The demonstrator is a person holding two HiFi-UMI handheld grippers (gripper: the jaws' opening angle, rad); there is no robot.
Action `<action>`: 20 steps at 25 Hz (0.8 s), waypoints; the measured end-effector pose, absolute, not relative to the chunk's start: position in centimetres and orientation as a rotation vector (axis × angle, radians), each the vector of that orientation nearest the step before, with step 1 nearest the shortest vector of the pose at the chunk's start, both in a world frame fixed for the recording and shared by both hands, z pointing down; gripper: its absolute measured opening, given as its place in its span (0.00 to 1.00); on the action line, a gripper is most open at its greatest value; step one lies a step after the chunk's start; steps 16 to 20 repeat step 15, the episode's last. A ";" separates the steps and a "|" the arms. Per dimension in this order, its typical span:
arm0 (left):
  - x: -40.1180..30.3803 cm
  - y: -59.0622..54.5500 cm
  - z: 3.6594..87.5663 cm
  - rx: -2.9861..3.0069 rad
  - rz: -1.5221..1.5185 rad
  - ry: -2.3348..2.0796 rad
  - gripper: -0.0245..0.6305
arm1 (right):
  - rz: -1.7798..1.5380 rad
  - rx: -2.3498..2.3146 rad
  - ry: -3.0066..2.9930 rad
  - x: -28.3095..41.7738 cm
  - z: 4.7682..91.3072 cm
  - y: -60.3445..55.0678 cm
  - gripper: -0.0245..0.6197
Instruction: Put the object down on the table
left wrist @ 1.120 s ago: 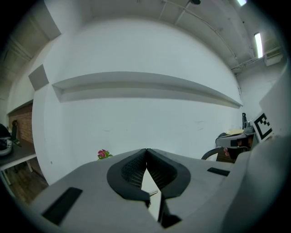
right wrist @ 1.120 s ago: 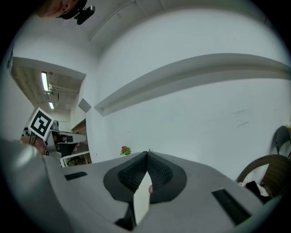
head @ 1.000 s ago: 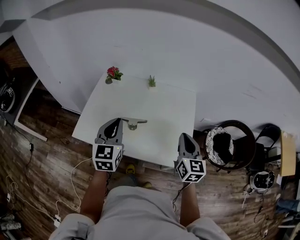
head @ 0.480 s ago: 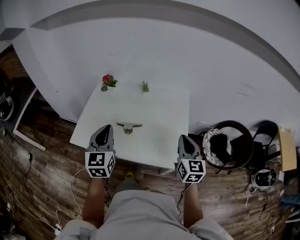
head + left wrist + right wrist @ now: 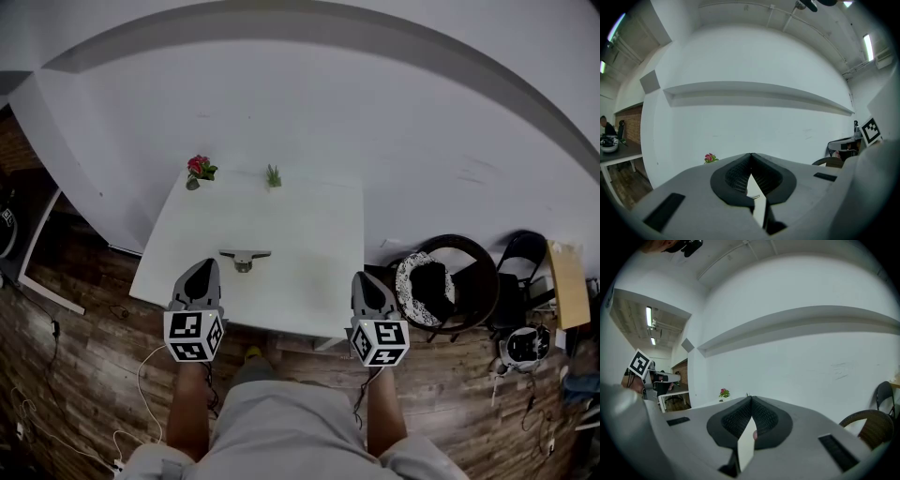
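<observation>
A small grey T-shaped metal piece (image 5: pixel 244 257) lies flat on the white table (image 5: pixel 300 225), near its front left. My left gripper (image 5: pixel 206 266) is at the table's near edge, a short way in front of and left of the piece, not touching it. Its jaws are shut with nothing between them, tips meeting in the left gripper view (image 5: pixel 751 153). My right gripper (image 5: pixel 362 277) is at the table's near right corner, also shut and empty (image 5: pixel 751 397).
A red flower in a small pot (image 5: pixel 197 170) and a small green plant (image 5: pixel 273 176) stand at the table's far edge against the white wall. A round dark chair (image 5: pixel 441 286) is right of the table. Cables lie on the wooden floor at the left.
My left gripper has drawn back from the grey piece towards the table's near edge. The piece stays lying on the table. The right gripper has barely moved.
</observation>
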State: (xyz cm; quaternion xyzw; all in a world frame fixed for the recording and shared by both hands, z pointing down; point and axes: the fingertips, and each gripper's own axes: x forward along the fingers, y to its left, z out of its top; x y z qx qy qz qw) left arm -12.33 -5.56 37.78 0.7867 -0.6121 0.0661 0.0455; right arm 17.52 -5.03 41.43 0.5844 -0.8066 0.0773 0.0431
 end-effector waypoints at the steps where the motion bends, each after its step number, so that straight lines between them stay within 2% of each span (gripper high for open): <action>1: -12.2 -5.6 37.9 2.402 0.202 -1.865 0.07 | 0.237 1.788 -2.467 17.6 41.4 -5.1 0.05; 20: -11.5 -7.3 38.2 2.411 0.186 -1.843 0.07 | 0.260 1.792 -2.475 17.8 42.0 -6.5 0.05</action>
